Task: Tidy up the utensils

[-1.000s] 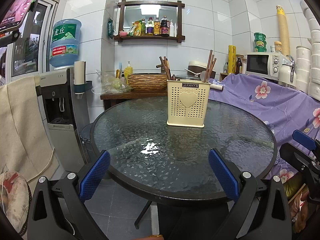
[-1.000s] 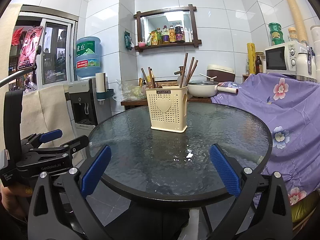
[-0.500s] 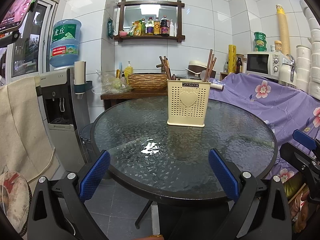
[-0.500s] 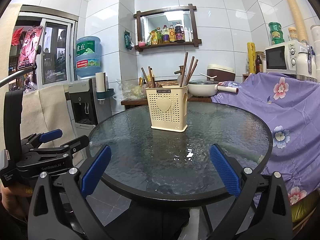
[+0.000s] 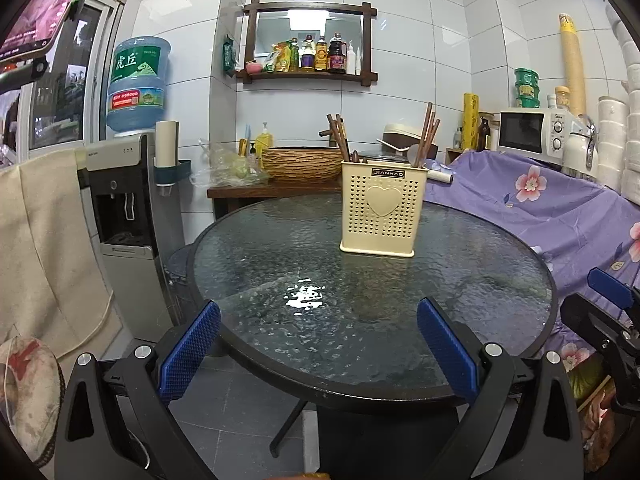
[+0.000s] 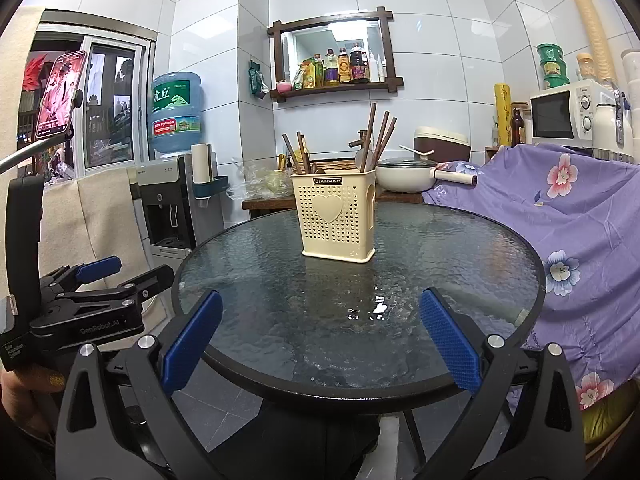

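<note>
Both my grippers hang off the near rim of the round glass counter (image 5: pixel 460 280), jaws spread wide, nothing between them. Left gripper (image 5: pixel 318 354) and right gripper (image 6: pixel 320 344) both face the cream utensil holder (image 5: pixel 379 210), which stands upright on the counter's far half, well apart from either set of jaws. From the left view the holder sits slightly right of centre; from the right view, slightly left of centre. Dark wooden chopsticks (image 6: pixel 380 138) lean out of the holder's right compartment, more sticks (image 5: pixel 340 134) out of its left, a spoon bowl (image 6: pixel 362 158) just showing. Bare glass all around the holder. Right of the holder, purple floral cloth (image 6: pixel 560 216) runs close along the counter rim. Left of it, a water dispenser (image 5: pixel 124 216) beyond the rim.
</note>
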The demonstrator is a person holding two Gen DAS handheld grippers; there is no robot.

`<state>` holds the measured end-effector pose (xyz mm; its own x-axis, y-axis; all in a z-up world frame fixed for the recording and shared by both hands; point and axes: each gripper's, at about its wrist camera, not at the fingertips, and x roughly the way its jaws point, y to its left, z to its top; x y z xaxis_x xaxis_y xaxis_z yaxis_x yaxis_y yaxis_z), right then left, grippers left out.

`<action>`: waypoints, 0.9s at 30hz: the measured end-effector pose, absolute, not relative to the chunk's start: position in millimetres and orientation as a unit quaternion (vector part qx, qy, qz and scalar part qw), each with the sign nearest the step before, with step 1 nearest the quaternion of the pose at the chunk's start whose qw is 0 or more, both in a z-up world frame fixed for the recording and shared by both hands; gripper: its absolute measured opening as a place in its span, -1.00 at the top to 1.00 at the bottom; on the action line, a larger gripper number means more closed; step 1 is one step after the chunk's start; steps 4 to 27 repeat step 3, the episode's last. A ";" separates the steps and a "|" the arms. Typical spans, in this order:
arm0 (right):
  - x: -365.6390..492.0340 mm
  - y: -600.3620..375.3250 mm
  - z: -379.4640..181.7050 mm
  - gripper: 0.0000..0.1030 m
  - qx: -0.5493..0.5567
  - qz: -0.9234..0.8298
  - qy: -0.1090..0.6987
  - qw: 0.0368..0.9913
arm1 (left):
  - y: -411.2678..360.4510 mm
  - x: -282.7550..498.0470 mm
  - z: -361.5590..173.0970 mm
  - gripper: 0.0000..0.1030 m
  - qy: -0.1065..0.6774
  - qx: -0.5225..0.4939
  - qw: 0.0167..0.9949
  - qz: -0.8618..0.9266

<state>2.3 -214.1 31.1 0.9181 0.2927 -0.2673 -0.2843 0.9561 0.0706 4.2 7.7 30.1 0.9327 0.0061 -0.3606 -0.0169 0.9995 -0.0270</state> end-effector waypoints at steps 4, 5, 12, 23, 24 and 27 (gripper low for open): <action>2.3 -214.1 31.2 -0.89 0.016 0.147 0.139 0.979 | 8.4 4.0 30.5 -0.88 0.184 -0.016 0.983 0.004; 2.3 -214.1 31.2 -0.89 0.016 0.147 0.139 0.979 | 8.4 4.0 30.5 -0.88 0.184 -0.016 0.983 0.004; 2.3 -214.1 31.2 -0.89 0.016 0.147 0.139 0.979 | 8.4 4.0 30.5 -0.88 0.184 -0.016 0.983 0.004; 2.3 -214.1 31.2 -0.89 0.016 0.147 0.139 0.979 | 8.4 4.0 30.5 -0.88 0.184 -0.016 0.983 0.004; 2.3 -214.1 31.2 -0.89 0.016 0.147 0.139 0.979 | 8.4 4.0 30.5 -0.88 0.184 -0.016 0.983 0.004; 2.3 -214.1 31.2 -0.89 0.016 0.147 0.139 0.979 | 8.4 4.0 30.5 -0.88 0.184 -0.016 0.983 0.004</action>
